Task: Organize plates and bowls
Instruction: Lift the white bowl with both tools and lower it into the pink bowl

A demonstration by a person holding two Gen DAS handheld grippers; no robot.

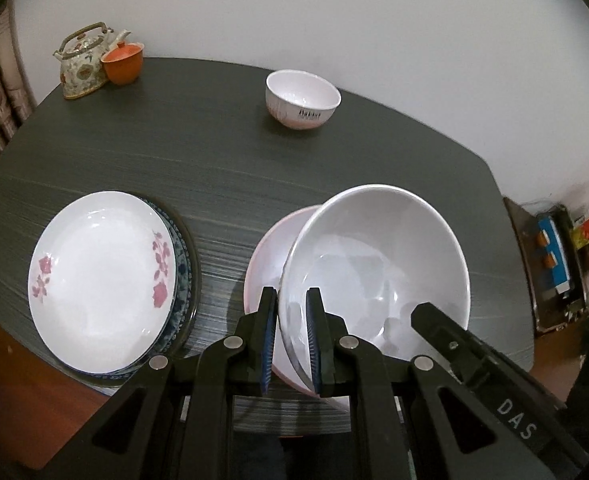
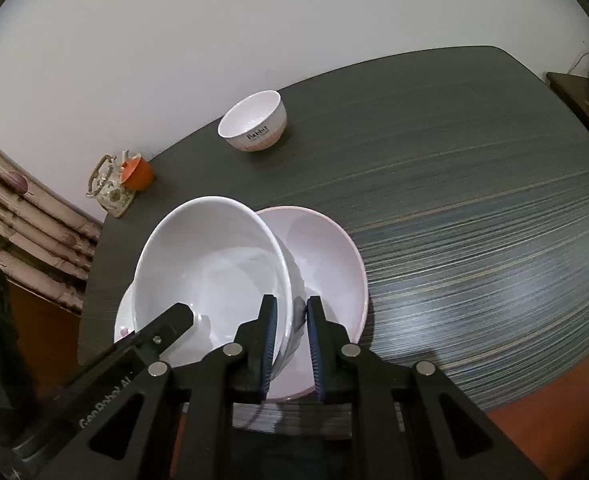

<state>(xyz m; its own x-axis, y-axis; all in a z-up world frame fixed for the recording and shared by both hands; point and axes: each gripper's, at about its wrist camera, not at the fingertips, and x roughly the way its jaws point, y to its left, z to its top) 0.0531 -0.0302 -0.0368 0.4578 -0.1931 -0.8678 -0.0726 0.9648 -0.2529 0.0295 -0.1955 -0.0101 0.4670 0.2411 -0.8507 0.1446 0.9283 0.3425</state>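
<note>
A large white bowl hangs tilted over a wider pink-rimmed bowl on the dark table. My left gripper is shut on the white bowl's near-left rim. My right gripper is shut on its near-right rim; the white bowl and the pink bowl show there too. Each gripper's body shows in the other's view. A floral plate lies on a blue-patterned plate at the left. A small bowl with lettering stands far back, also in the right wrist view.
A floral teapot and an orange lidded cup stand at the table's far left corner. A curtain hangs at the left. A cluttered low shelf stands past the table's right edge.
</note>
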